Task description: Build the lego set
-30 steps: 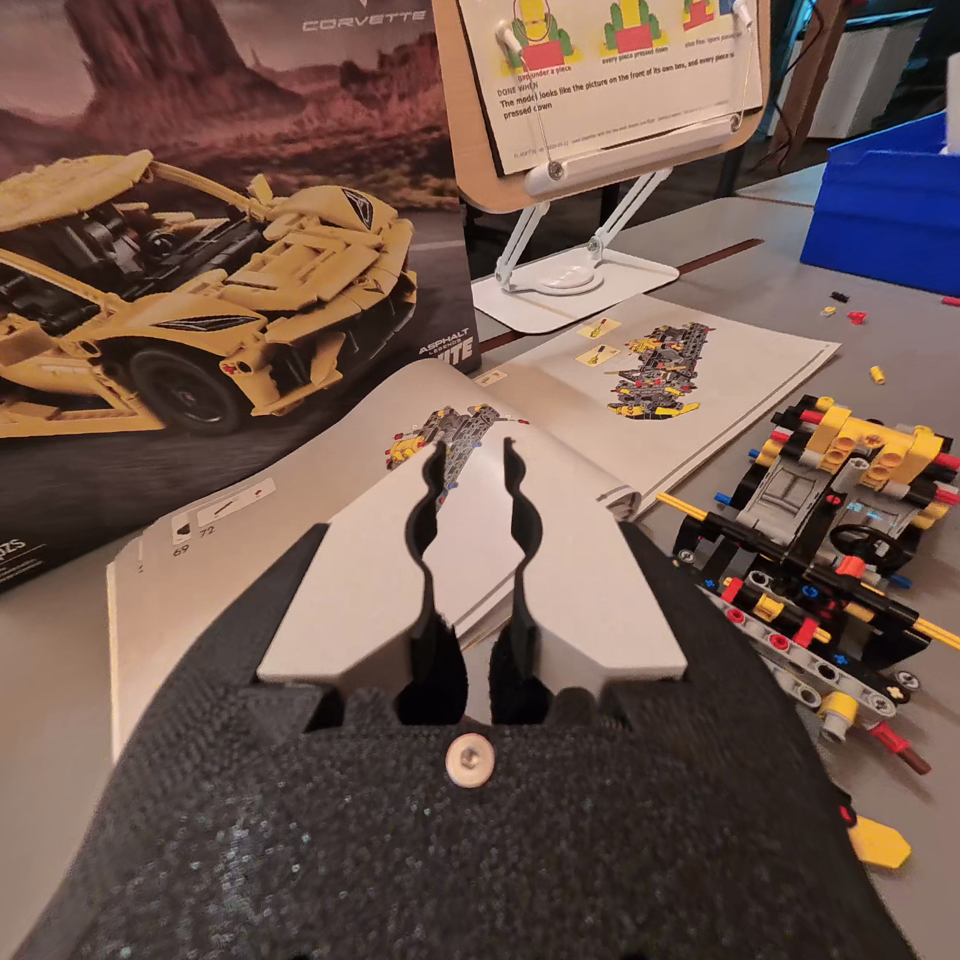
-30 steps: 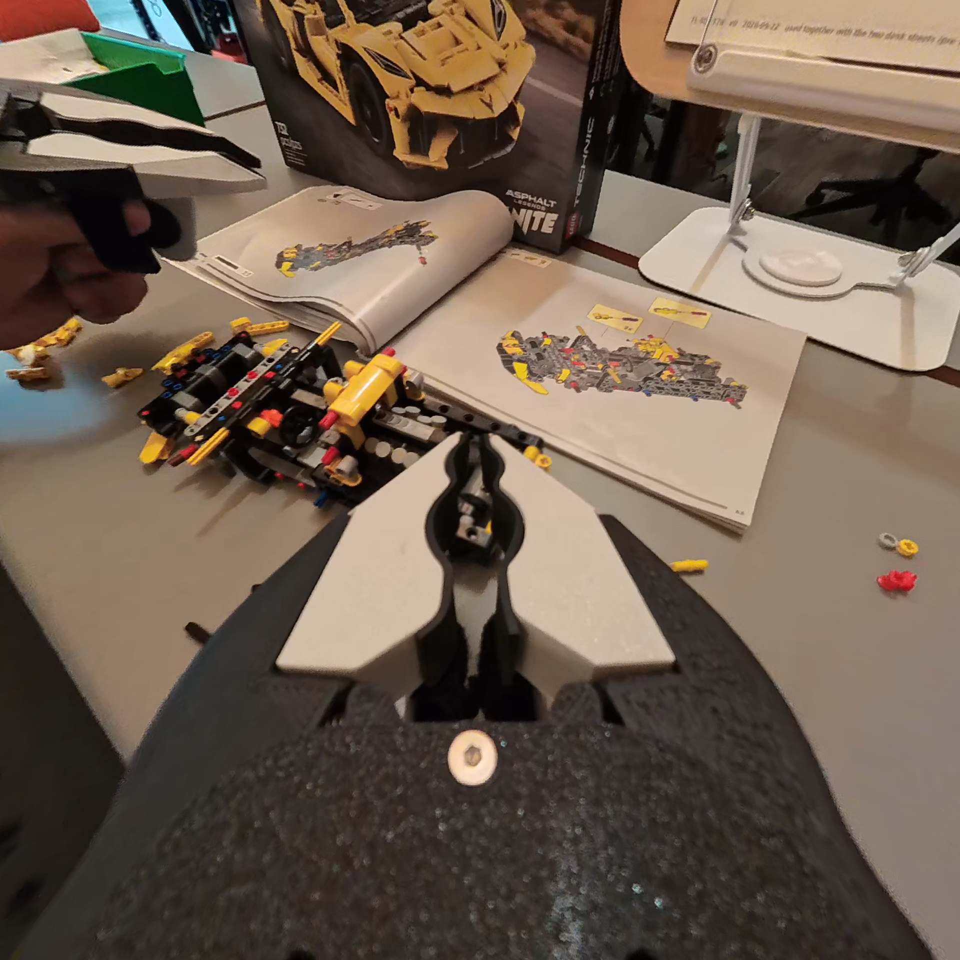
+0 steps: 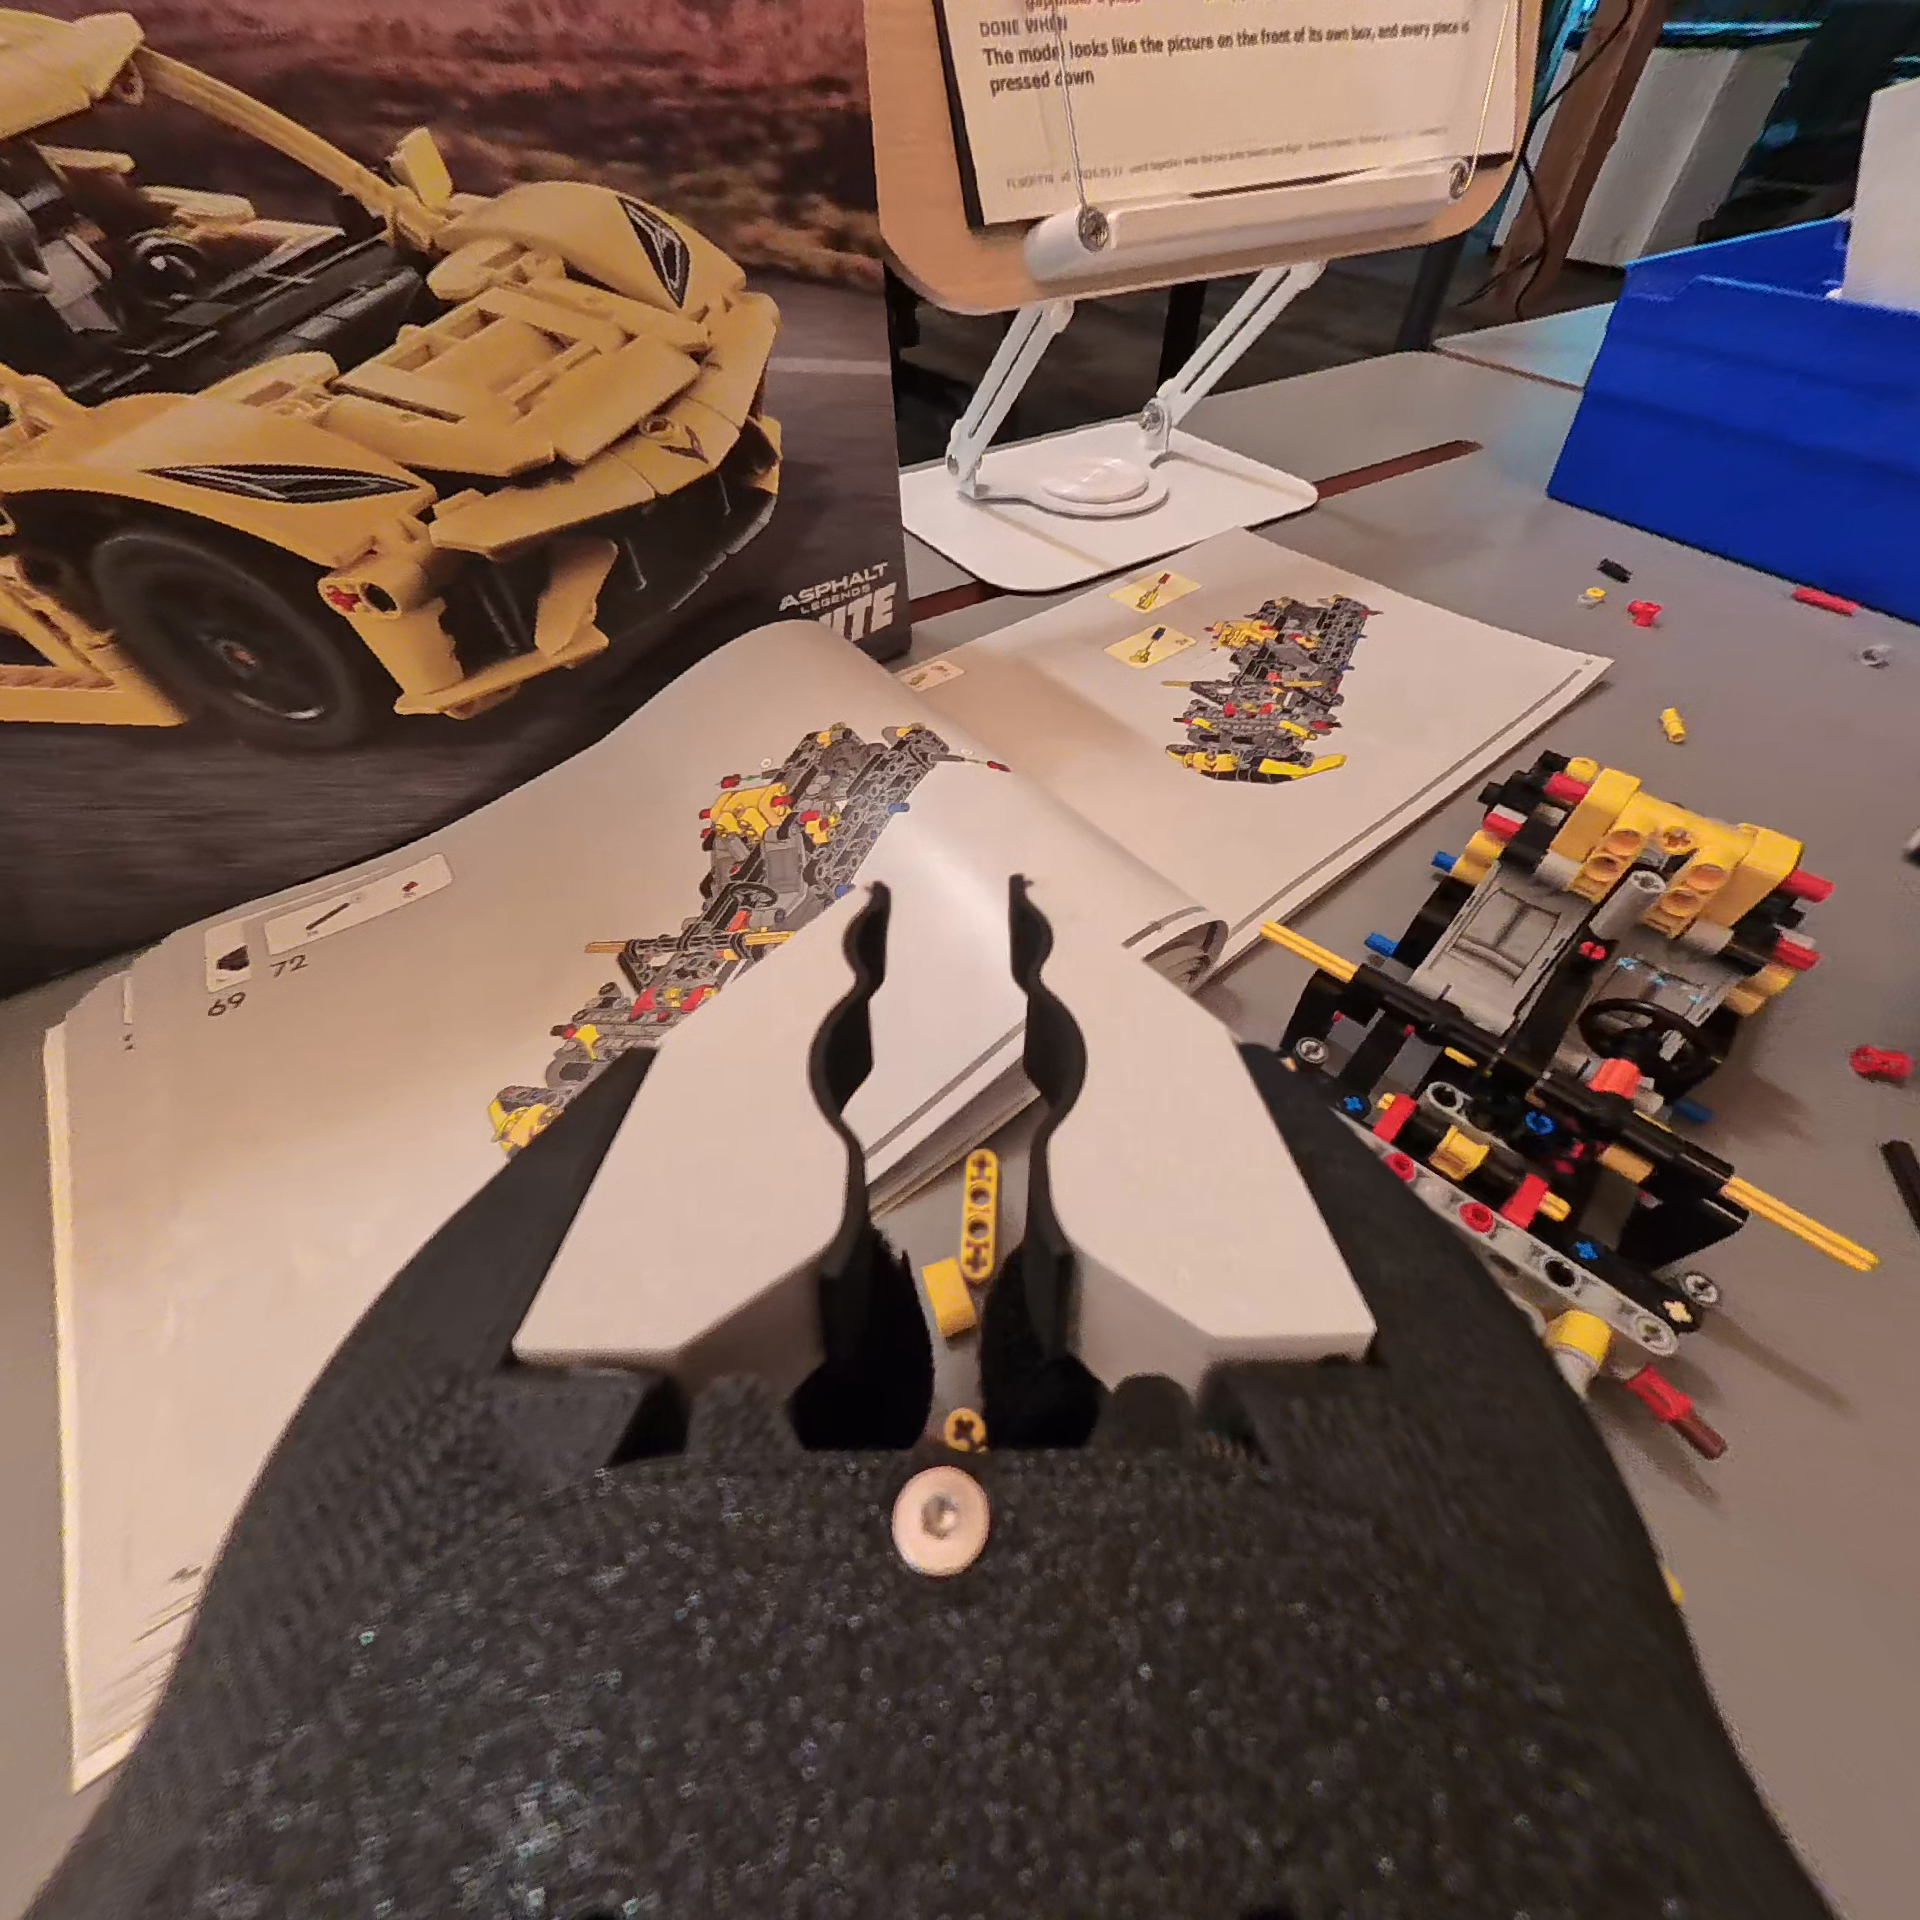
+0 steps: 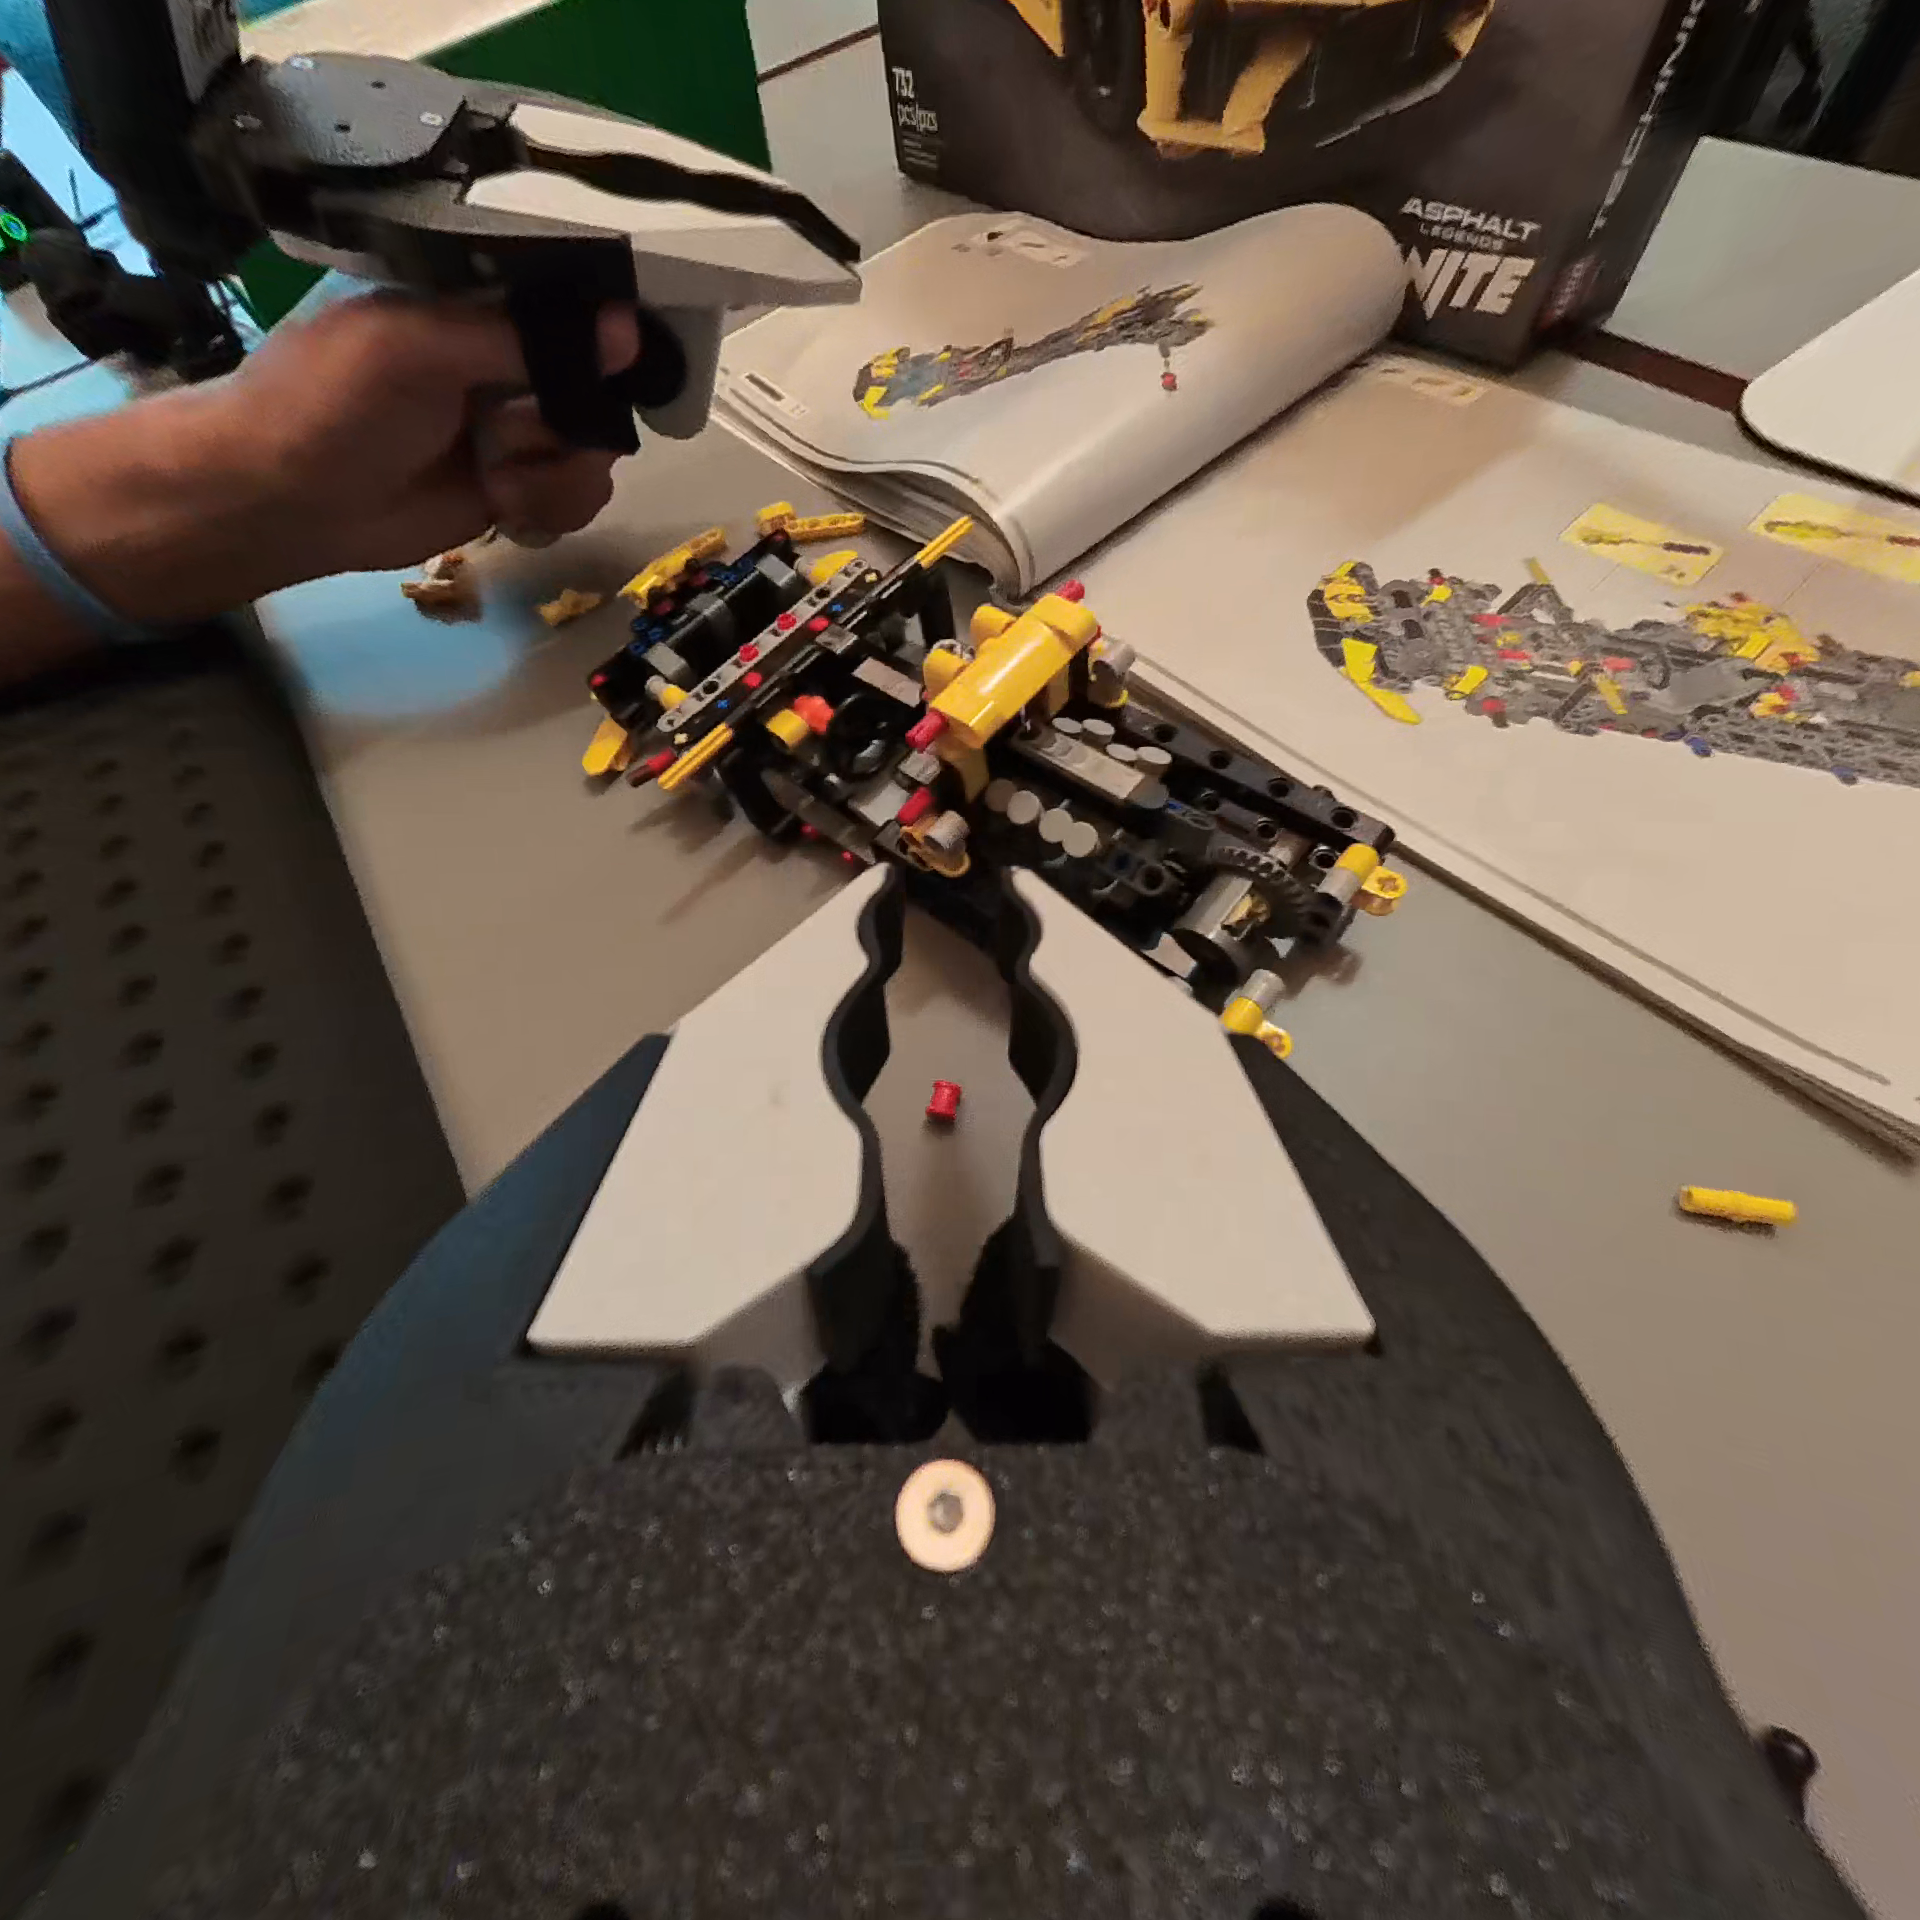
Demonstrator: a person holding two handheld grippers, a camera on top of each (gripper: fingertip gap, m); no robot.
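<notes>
Two grippers hover with jaws apart over our half-built lego car.
From the left wrist view, we see the left gripper [image 3: 945,894] empty, its jaws apart above the open instruction booklet [image 3: 364,1091]; a small yellow beam [image 3: 977,1214] lies on the grey table [image 3: 1714,1558] below the gap, and the lego car [image 3: 1558,1049] sits to the right, beside the booklet. From the right wrist view, we see the right gripper [image 4: 951,883], jaws apart and empty, just short of the car [image 4: 987,748], a red pin [image 4: 942,1099] on the table between its fingers; a hand [image 4: 343,447] holds the left gripper [image 4: 821,249] farther off.
</notes>
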